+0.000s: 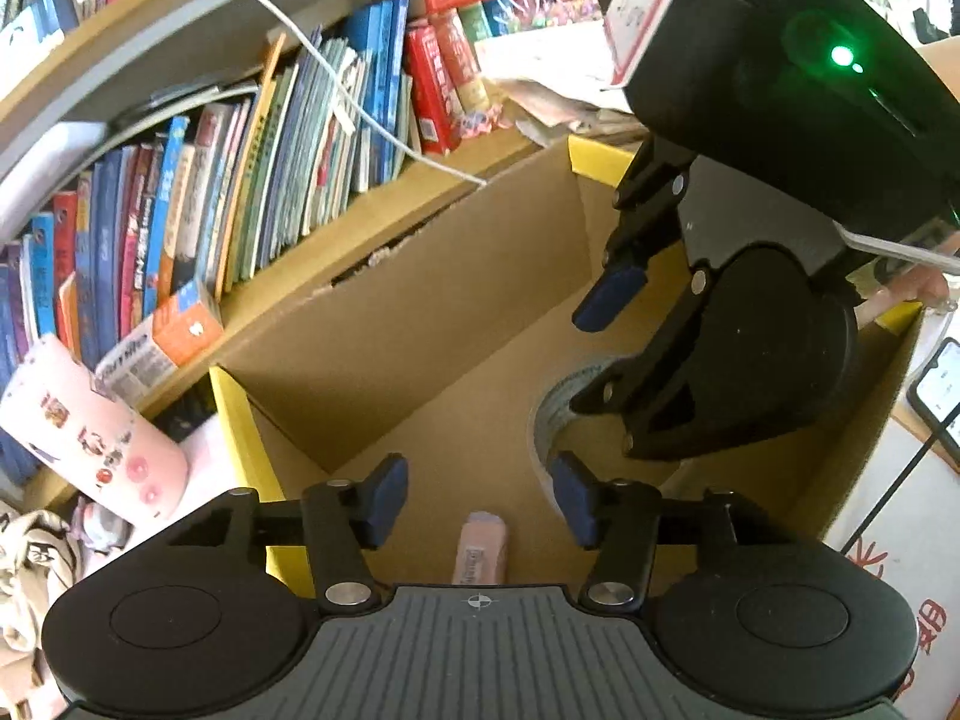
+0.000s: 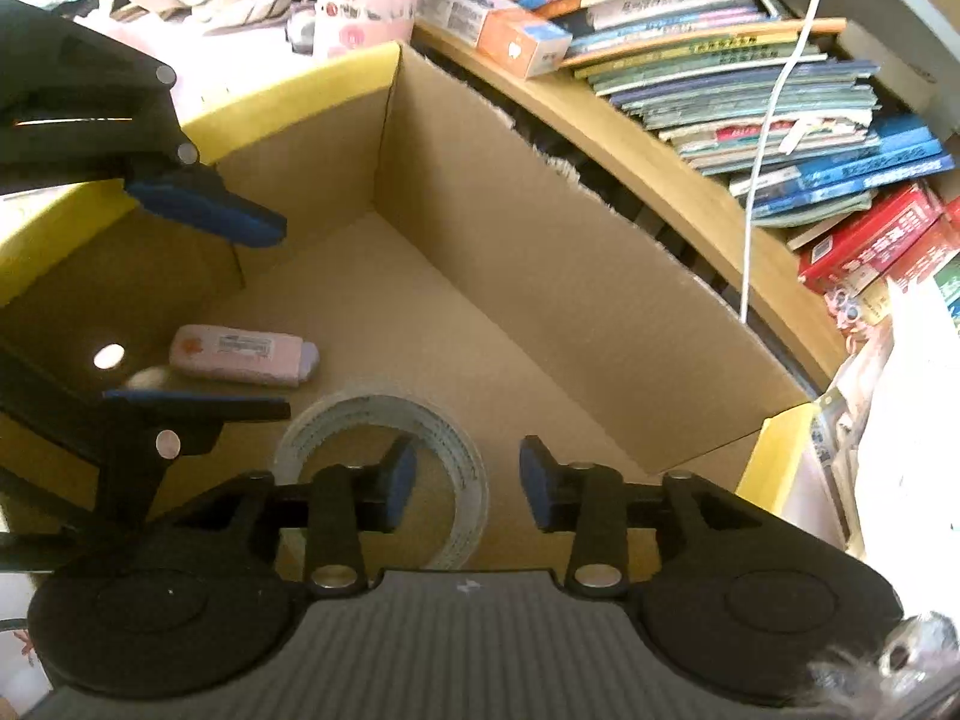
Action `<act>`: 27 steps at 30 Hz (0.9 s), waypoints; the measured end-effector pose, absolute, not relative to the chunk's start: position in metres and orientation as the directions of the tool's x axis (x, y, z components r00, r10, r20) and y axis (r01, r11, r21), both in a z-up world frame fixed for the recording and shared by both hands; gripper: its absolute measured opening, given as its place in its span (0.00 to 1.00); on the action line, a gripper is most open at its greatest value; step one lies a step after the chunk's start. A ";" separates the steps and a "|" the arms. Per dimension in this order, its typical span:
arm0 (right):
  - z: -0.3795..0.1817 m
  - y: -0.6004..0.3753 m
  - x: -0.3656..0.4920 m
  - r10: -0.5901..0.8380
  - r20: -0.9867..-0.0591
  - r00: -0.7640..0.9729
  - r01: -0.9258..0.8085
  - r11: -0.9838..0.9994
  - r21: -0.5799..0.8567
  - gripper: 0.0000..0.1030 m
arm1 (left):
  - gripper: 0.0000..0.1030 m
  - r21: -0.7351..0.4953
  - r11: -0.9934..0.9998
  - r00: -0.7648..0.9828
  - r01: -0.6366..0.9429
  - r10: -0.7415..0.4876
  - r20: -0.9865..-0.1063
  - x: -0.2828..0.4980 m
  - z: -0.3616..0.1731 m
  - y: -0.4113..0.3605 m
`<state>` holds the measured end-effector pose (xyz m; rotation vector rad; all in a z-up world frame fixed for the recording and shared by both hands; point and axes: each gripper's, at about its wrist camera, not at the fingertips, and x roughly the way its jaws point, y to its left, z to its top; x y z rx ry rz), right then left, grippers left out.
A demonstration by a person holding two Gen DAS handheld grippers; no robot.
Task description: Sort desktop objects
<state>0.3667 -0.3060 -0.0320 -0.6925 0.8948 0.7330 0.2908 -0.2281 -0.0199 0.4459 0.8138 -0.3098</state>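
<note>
Inside cardboard box [image 2: 540, 252], pink eraser [image 2: 243, 355], translucent tape roll [image 2: 384, 414], both grippers' jaws spread, empty.

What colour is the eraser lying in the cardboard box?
Pale pink, with a lilac end; the eraser shows best in the right wrist view.

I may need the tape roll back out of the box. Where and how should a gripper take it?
Grip the tape roll across its band: one finger in the open centre, one outside, coming straight down from above. It lies flat on the floor of the cardboard box, hole up, so its rim is exposed. Take the side away from the pink eraser.
</note>
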 end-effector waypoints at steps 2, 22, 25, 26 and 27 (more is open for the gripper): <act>-0.027 -0.308 0.362 0.275 -0.858 0.434 -0.794 0.567 -0.220 0.37 | 0.53 0.269 0.863 0.661 0.428 -0.096 -0.744 0.287 -0.016 -0.230; 0.045 -0.358 0.292 0.397 -0.752 0.526 -0.732 0.662 -0.161 0.51 | 0.75 0.237 0.899 0.783 0.367 -0.161 -0.601 0.207 0.046 -0.206; 0.050 -0.363 0.280 0.390 -0.745 0.542 -0.713 0.682 -0.161 0.51 | 0.75 0.215 0.905 0.791 0.366 -0.181 -0.584 0.195 0.052 -0.200; 0.052 -0.365 0.276 0.388 -0.742 0.547 -0.706 0.690 -0.160 0.51 | 0.76 0.208 0.907 0.792 0.367 -0.188 -0.580 0.192 0.053 -0.198; 0.053 -0.367 0.271 0.385 -0.739 0.553 -0.698 0.699 -0.158 0.51 | 0.76 0.201 0.907 0.793 0.369 -0.195 -0.577 0.189 0.054 -0.196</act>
